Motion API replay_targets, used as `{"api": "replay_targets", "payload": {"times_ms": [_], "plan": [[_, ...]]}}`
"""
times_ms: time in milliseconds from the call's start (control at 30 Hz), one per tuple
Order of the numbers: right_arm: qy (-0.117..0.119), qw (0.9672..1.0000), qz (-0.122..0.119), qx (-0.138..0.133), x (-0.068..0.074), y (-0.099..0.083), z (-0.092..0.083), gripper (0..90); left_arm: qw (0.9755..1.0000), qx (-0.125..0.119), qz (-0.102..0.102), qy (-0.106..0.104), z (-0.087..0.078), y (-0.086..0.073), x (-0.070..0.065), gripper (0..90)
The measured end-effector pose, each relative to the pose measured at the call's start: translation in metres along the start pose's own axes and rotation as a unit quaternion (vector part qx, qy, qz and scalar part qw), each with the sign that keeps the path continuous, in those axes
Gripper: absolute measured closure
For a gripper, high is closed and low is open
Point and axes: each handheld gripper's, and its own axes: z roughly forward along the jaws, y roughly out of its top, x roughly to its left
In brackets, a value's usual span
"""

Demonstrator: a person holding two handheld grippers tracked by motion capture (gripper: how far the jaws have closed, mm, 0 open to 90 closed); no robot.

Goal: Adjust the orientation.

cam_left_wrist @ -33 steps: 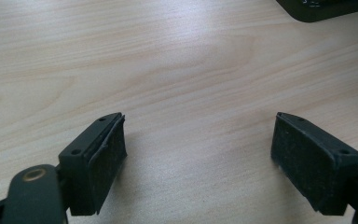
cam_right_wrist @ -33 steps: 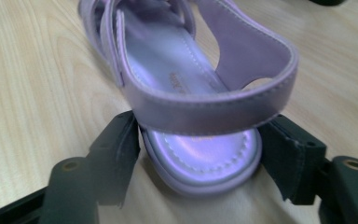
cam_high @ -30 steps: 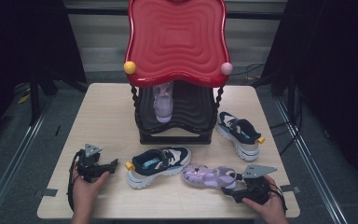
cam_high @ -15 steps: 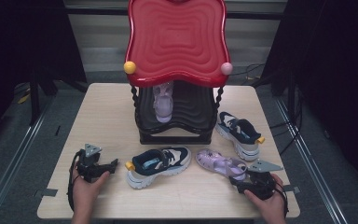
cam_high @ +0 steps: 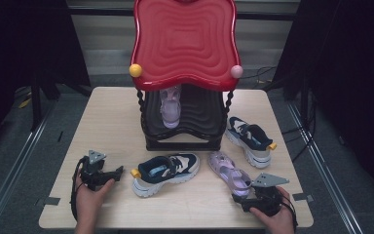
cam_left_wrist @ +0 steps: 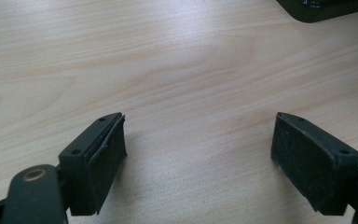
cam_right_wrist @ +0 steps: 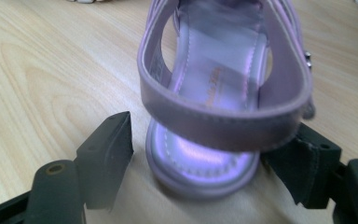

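Pale wood table [cam_high: 112,122] is carrying a red-topped rack [cam_high: 184,44] at the back. Right gripper [cam_right_wrist: 200,154] jaws have just been opening; they are standing apart either side of the sandal [cam_right_wrist: 223,93] heel, left pad clear of it, right pad hidden behind the strap. Sandal is lying flat on the table near the right front, heel toward the gripper. Left gripper [cam_left_wrist: 198,154] is being held wide, empty, over bare wood. Risk: on closing, the soft heel strap may be pinched instead of the sole, letting the sandal sag or slip out.
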Motion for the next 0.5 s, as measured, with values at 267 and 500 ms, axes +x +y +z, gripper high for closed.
{"api": "replay_targets", "payload": {"times_ms": [267, 500], "plan": [[-0.014, 0.9998, -0.011, 0.002, 0.0005, 0.0053, 0.0066, 26.9, 1.0, 0.0, 0.002, 0.0, 0.0, 0.0001, 0.0002, 17.5], [-0.016, 0.9998, -0.009, 0.001, -0.0007, 0.0088, 0.0107, 29.7, 1.0, 0.0, 0.0, 0.0, 0.0001, 0.0002, 0.0002, 17.5]]}}
